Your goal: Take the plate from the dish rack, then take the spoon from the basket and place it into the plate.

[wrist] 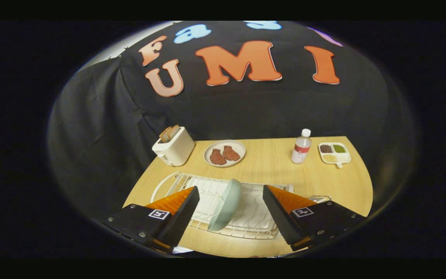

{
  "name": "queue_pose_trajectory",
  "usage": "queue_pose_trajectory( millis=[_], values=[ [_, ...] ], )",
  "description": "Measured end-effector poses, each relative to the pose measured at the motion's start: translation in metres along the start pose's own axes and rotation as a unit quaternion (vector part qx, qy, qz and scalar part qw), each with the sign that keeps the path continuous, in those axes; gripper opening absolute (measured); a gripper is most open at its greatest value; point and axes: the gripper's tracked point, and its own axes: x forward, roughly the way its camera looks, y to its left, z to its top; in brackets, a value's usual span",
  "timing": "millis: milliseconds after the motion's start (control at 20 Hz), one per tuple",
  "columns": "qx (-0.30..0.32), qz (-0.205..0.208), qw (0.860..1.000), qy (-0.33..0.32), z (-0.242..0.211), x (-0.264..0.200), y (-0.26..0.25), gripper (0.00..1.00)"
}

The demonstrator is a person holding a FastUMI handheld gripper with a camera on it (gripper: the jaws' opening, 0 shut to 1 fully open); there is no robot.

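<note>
My claw (230,193) is spread wide, fingers apart, gripping nothing. Between the fingers stands the plate (226,204), pale mint green, smooth, round, set on edge in the dish rack (252,217) and leaning a bit toward 1 o'clock; neither finger touches it. Rack is white wire, lying on the wooden table (269,166), running under both fingers. At 3 o'clock from the plate, just past my right finger, a shiny metal bit (320,198) pokes out, can't tell what it is. Beyond the rack at 12 o'clock, a white plate with two brown meat pieces (225,153). At 11 o'clock, white toaster (173,147) with toast slices sticking up. At 1 o'clock, clear bottle (301,147) with white cap and red label, upright. Just right of it, white divided tray (334,153) with dark, green and yellow beans
</note>
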Motion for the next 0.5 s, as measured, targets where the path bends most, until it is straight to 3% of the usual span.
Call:
queue_pose_trajectory(
  millis=[150, 350, 500],
  values=[
    [0.024, 0.001, 0.998, 0.060, -0.022, 0.020, 0.002, 0.97],
    [0.007, -0.033, 0.993, 0.115, -0.046, 0.042, -0.004, 0.95],
    [0.013, -0.031, 0.987, 0.157, -0.061, 0.056, 0.005, 0.90]
  ],
)
